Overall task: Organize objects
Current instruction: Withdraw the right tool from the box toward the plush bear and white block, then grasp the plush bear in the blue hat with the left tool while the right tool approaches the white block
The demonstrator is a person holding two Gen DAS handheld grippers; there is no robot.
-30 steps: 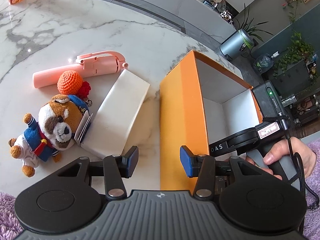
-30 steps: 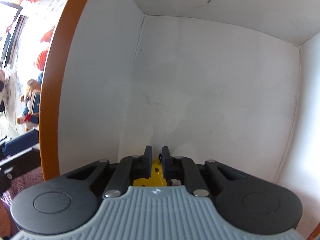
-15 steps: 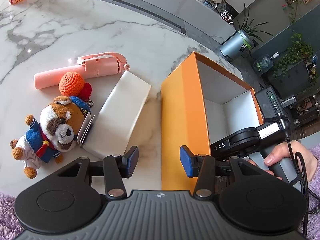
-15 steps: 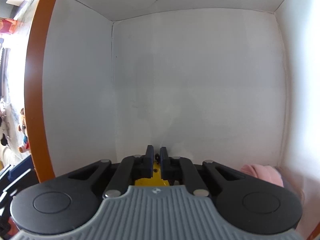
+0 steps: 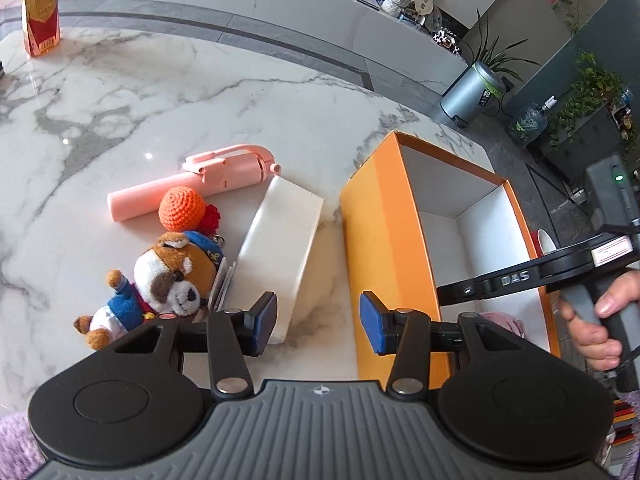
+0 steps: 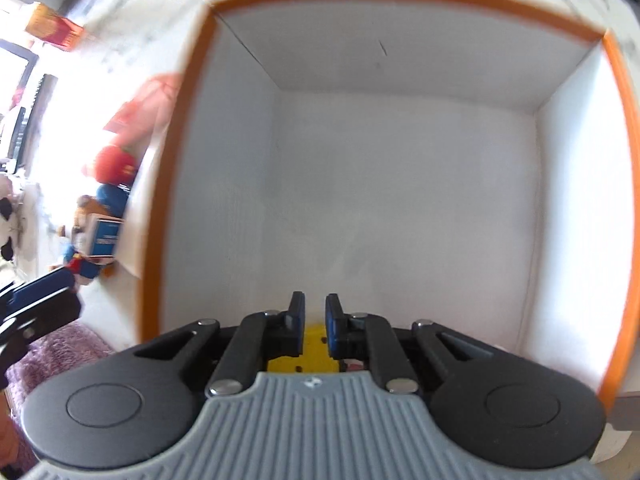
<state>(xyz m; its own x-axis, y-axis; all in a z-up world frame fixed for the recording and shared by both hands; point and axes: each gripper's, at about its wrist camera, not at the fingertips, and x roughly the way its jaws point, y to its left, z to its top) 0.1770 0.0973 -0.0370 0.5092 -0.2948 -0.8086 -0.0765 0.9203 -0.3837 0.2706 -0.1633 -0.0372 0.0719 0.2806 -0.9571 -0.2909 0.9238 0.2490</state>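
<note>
An orange box (image 5: 384, 240) with white inner walls stands open on the marble table (image 5: 200, 92). My right gripper (image 6: 315, 318) is above its inside (image 6: 400, 200), fingers slightly apart with nothing between the pads; a yellow object (image 6: 308, 354) lies under it. A pink soft thing (image 5: 504, 318) lies in the box. My left gripper (image 5: 318, 322) is open and empty, just left of the box's near corner. Left of the box lie a white box (image 5: 284, 252), a plush dog (image 5: 168, 280), an orange crochet ball (image 5: 182, 208) and a pink selfie stick (image 5: 200, 184).
A red and yellow carton (image 5: 40, 16) stands at the table's far left. A grey bin (image 5: 472, 94), plants and a water jug stand on the floor beyond the table. A purple sleeve shows at the bottom corners.
My right gripper has risen out of the box and its fingers have parted a little; the box rim now shows around it. The left gripper has hardly moved.
</note>
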